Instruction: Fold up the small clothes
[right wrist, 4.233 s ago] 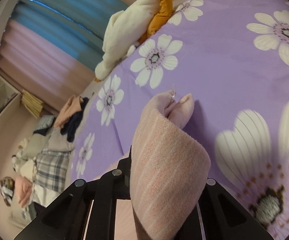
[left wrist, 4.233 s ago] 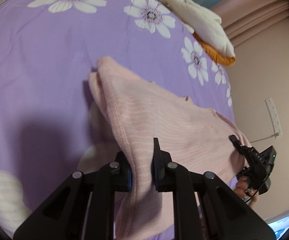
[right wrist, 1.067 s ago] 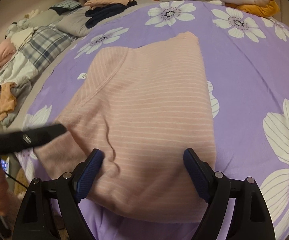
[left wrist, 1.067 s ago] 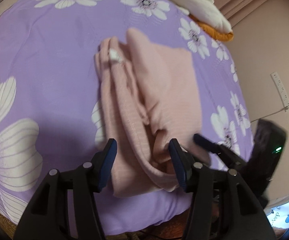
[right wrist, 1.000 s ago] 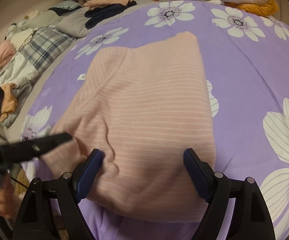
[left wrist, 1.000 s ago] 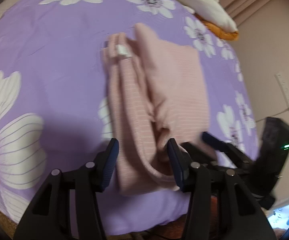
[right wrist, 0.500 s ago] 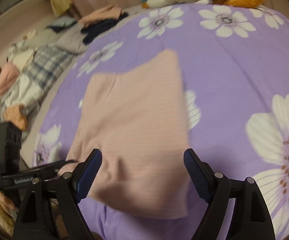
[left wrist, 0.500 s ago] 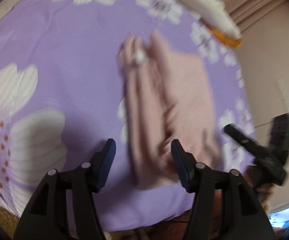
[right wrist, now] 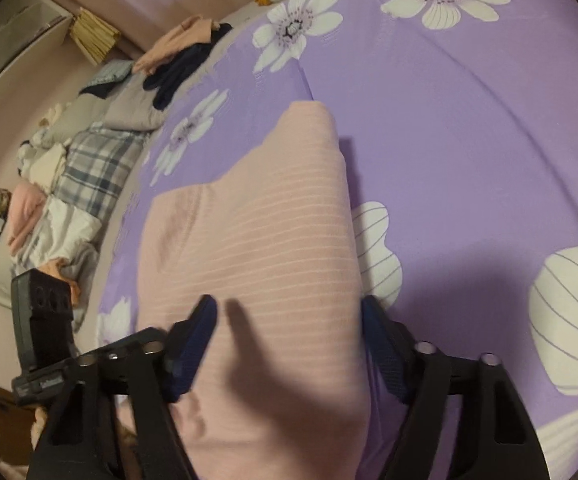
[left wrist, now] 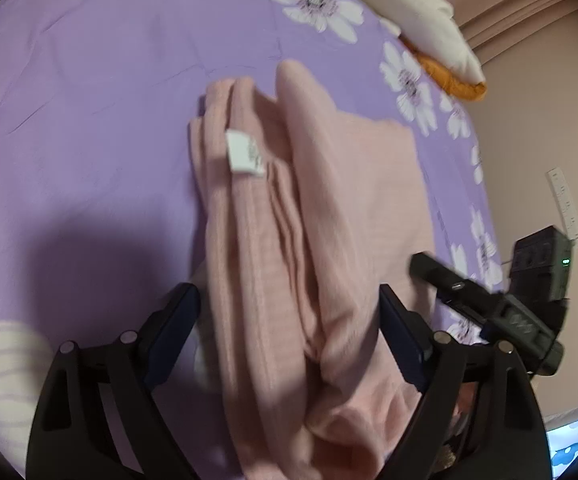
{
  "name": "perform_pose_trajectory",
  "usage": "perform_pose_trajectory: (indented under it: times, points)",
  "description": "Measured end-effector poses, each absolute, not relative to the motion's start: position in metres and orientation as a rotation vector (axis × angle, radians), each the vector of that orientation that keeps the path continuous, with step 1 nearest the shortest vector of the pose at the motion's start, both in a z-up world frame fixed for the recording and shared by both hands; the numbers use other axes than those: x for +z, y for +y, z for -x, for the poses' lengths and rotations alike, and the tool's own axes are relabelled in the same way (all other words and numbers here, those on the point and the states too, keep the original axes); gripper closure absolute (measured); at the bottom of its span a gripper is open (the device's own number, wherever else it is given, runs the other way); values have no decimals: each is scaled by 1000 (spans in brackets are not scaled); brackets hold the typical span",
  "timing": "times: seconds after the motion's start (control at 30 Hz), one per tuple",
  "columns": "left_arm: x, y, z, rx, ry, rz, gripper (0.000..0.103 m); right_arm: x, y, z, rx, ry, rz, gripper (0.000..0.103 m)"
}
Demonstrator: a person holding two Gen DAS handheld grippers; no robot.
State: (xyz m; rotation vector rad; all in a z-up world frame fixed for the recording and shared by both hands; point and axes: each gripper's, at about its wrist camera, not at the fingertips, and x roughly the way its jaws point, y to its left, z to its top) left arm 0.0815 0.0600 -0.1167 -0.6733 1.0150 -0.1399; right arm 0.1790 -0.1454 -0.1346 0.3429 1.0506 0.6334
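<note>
A folded pink shirt [left wrist: 309, 216] fills the frame's center on a purple flowered bed [left wrist: 89, 80]. Left gripper [left wrist: 289, 320] and right gripper [right wrist: 289, 332] gape wide, holding nothing.

Home bedroom. Bed spread with a purple quilt [right wrist: 469, 128] printed in white daisies, cream pillow [left wrist: 405, 12] at its head. Loose clothes [right wrist: 89, 152] heaped alongside, pink curtains [left wrist: 517, 4] behind.

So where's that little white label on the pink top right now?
In the left wrist view, the white label sits on the left-hand folds of the pink striped top, near its far end, on the purple flowered bedspread.
</note>
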Motion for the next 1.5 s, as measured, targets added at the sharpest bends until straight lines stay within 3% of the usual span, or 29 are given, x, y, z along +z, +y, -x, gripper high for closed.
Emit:
perform_pose_trajectory:
  times: [0.1, 0.17, 0.27, 0.33, 0.87, 1.13, 1.3, 1.4, 1.5]
  points:
    - [-123, 59, -88, -197, 1016, 729, 43, -139, -141, -183, 637, 1055, -351, 41]
    - [-125, 56, -92, -204, 1031, 747, 61, -138, -140, -183, 628, 1045, -338, 53]
    - [-112, 50, -86, -186, 1007, 722, 71, -131, -140, -179, 631, 1013, -322, 72]
    - [-103, 45, -82, -180, 993, 699, 74, -122, -141, -174, 644, 988, -313, 77]
    - [-42, 9, -104, -270, 898, 597, 74, -65, -163, -176, 634, 817, -288, 79]
    - [-59, -11, -146, -264, 929, 554, 74, -73, -177, -204, 556, 819, -263, 79]
    - [-94, -10, -170, -227, 1043, 581, 73, -100, -179, -226, 529, 892, -264, 79]
    - [-104, -9, -173, -211, 1063, 580, 69, -115, -176, -230, 498, 928, -244, 79]
    - [-105, -8, -171, -191, 1069, 582, 58, -122, -179, -231, 467, 947, -251, 78]
